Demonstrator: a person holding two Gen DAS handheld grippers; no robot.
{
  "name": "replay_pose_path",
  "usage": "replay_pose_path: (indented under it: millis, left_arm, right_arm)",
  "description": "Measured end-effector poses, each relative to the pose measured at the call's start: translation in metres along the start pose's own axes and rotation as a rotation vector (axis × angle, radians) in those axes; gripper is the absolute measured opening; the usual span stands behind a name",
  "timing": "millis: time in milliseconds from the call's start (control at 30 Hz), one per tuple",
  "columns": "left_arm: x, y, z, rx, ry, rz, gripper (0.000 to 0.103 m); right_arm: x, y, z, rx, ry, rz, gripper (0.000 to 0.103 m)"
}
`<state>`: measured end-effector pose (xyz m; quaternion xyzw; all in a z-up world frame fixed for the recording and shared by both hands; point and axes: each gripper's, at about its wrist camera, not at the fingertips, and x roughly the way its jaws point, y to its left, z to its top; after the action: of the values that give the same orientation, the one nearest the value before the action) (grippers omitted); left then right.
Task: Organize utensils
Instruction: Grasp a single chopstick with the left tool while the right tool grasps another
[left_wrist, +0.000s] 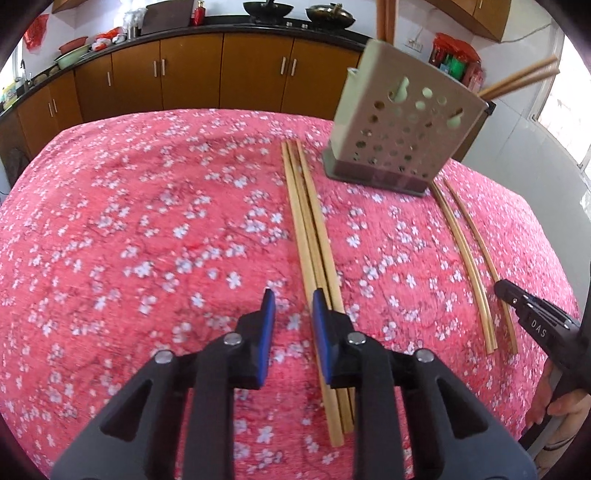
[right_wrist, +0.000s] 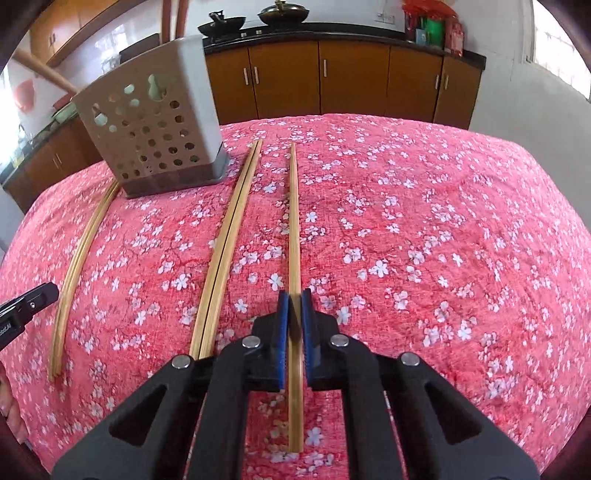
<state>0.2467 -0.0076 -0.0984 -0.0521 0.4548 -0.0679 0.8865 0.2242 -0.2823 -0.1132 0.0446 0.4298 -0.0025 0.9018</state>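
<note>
Holder (left_wrist: 402, 125): perforated, far on the table (left_wrist: 147, 221); chopsticks stick out its top.
Left gripper (left_wrist: 293, 314): jaws apart, holding nothing, beside three chopsticks (left_wrist: 310, 236).
Right gripper (right_wrist: 294, 314): closed on a single chopstick (right_wrist: 294, 221), seen only in its own view.

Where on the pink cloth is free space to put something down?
Free: the wide cloth left of the three chopsticks, and the stretch right of the single chopstick. Crowded: around the holder, with chopsticks lying on both sides.

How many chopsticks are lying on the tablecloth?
6: a trio by the left gripper, a pair right of the holder, a single in the right gripper. Others may be hidden.
</note>
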Motion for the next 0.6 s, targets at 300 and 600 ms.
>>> replay_pose_path:
  millis: [300, 600]
  left_arm:
    - [0.002, -0.009, -0.004, 0.034, -0.028, 0.048, 0.02]
    - [0.011, -0.009, -0.004, 0.061, -0.027, 0.094, 0.009]
  right_arm:
    - [-0.001, 0.0, -0.001, -0.003, 0.001, 0.003, 0.008]
    - [-0.003, 0.007, -0.003, -0.037, -0.008, 0.005, 0.009]
